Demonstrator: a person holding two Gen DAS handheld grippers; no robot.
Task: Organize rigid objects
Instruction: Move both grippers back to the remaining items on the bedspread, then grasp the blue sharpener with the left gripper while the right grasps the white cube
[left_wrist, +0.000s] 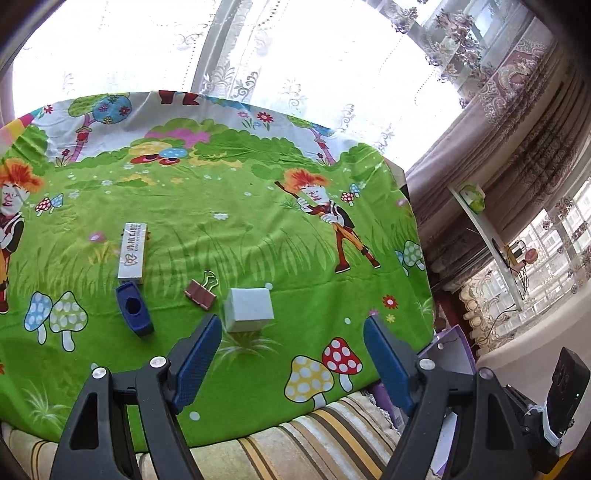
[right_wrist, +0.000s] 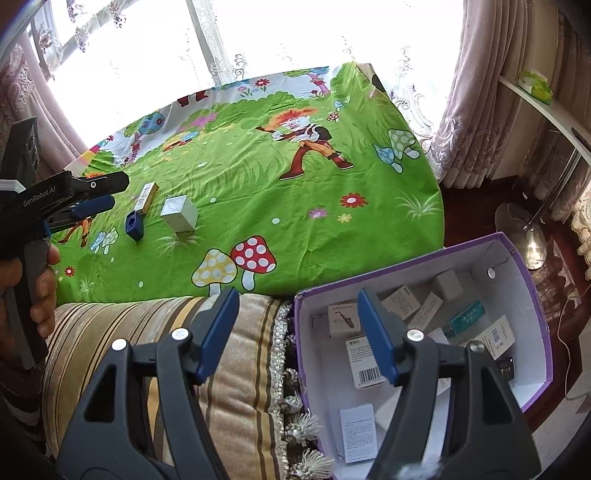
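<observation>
On the green cartoon cloth (left_wrist: 240, 229) lie a white cube (left_wrist: 249, 308), a brown binder clip (left_wrist: 201, 293), a blue holed block (left_wrist: 133, 308) and a long white carton (left_wrist: 132, 254). My left gripper (left_wrist: 291, 328) hangs open just short of them, with the cube beyond its left fingertip and nothing between the pads. In the right wrist view the cube (right_wrist: 180, 214), blue block (right_wrist: 133, 223) and carton (right_wrist: 147, 197) sit by the left gripper (right_wrist: 118, 192). My right gripper (right_wrist: 297, 299) is open and empty above the near left corner of a purple box (right_wrist: 406, 269) that holds several small cartons (right_wrist: 343, 319).
A striped cushion (right_wrist: 147, 332) with a tasselled fringe borders the cloth's near edge, beside the purple box (left_wrist: 454, 350). A person's hand (right_wrist: 40, 291) grips the left tool. Curtains, a white shelf (right_wrist: 546, 107) and a lamp base (right_wrist: 524, 236) stand to the right on dark floor.
</observation>
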